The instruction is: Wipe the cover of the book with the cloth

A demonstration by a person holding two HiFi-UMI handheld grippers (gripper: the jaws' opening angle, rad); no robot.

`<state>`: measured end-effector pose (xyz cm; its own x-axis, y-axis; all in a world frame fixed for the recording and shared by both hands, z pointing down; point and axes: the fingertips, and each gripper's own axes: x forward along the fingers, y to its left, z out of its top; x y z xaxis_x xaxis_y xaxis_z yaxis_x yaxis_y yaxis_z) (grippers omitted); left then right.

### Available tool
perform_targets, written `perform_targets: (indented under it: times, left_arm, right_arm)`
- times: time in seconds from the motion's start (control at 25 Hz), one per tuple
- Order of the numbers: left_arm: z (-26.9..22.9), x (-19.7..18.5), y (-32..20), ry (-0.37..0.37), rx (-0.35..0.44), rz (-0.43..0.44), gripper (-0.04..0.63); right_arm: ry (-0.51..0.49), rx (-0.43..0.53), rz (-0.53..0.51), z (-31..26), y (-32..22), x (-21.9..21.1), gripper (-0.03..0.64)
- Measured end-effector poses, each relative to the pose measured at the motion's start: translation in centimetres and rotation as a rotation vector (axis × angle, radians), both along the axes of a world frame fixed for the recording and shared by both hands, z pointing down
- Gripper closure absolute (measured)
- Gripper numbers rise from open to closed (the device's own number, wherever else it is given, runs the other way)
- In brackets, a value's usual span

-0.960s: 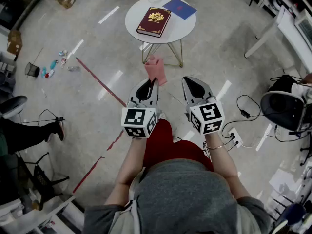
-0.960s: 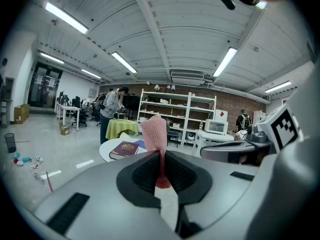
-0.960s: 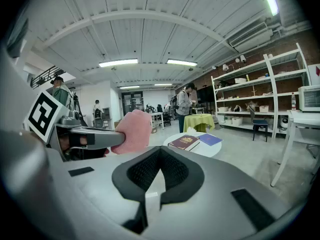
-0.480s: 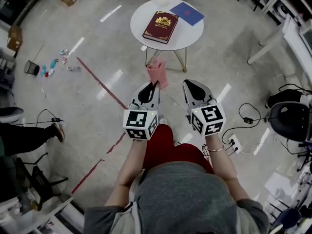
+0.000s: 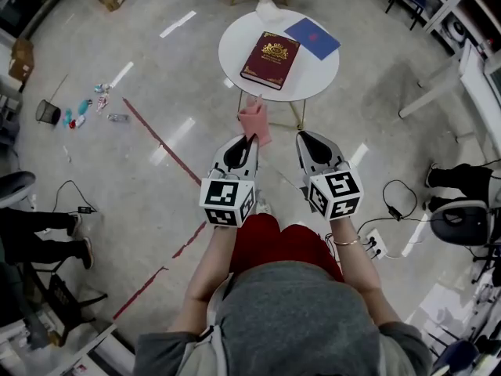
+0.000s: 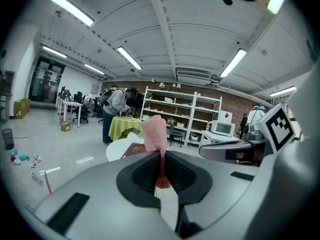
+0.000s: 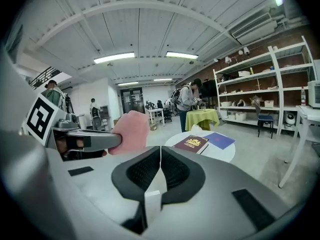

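Observation:
A dark red book (image 5: pixel 271 59) with a gold crest lies on the small round white table (image 5: pixel 313 67) ahead of me; the right gripper view shows the book (image 7: pixel 194 143) too. My left gripper (image 5: pixel 249 138) is shut on a pink cloth (image 5: pixel 254 121), which sticks up past its fingertips (image 6: pixel 154 134). The cloth hangs in the air short of the table's near edge. My right gripper (image 5: pixel 300 136) is beside it, shut with nothing between its jaws (image 7: pixel 160 149). Both grippers are well short of the book.
A blue booklet (image 5: pixel 312 37) and a white crumpled item (image 5: pixel 267 8) also lie on the table. A red line (image 5: pixel 160 139) crosses the floor at left, with small litter (image 5: pixel 88 104) beyond. Cables and a power strip (image 5: pixel 376 222) lie at right, and a seated person's legs (image 5: pixel 39 233) at far left.
The table and book have come nearer and shifted right in the head view. Both grippers keep the same pose, the cloth still held in the left one.

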<state>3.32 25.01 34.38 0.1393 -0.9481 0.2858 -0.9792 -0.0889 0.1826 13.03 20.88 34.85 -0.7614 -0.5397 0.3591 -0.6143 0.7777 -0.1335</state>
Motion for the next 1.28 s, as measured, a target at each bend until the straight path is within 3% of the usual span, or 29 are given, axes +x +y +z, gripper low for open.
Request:
perform_targets:
  times: [0.56, 0.92, 1.28]
  left_arm:
    - [1.3, -3.5, -6.5, -0.030, -0.034, -0.007, 0.563]
    - [2.7, -5.9, -15.5, -0.027, -0.081, -0.022, 0.563]
    - [2.8, -7.4, -24.1, -0.073, -0.111, -0.045, 0.563]
  right_arm:
    - [0.043, -0.024, 0.061, 1.8, -6.6, -1.8, 0.588]
    - [0.060, -0.058, 0.035, 3.2, -16.4, -4.5, 0.588]
    - [0.057, -0.104, -0.004, 4.5, -23.7, -6.0, 0.588]
